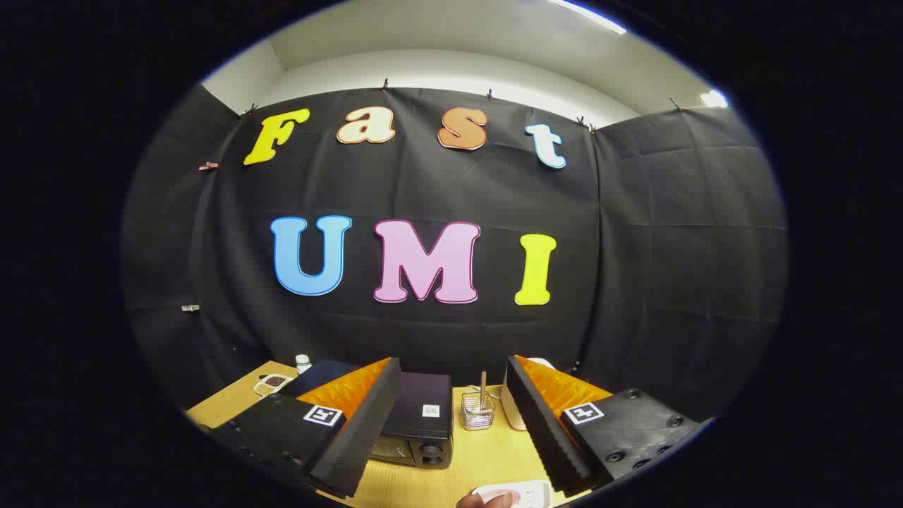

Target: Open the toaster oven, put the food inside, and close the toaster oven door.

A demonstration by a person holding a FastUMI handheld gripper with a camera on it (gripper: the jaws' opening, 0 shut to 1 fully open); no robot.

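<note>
Above the tabletop (487,458), tongs (451,423) held wide open, nothing betw. fingers. Toaster oven (417,423) sits just ahead, partly behind left finger, door shut. Wire basket (477,413) w/ upright stick stands to its right, mid-gap. White plate (518,492) at near edge, a fingertip (487,501) touching it. Small bottle (302,363) and dish (271,384) far left.

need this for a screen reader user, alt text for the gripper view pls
The open gripper hangs above a wooden table, holding nothing, with a dark toaster oven between and beyond its fingers, door apparently shut. A small wire basket stands beside the oven.
</note>
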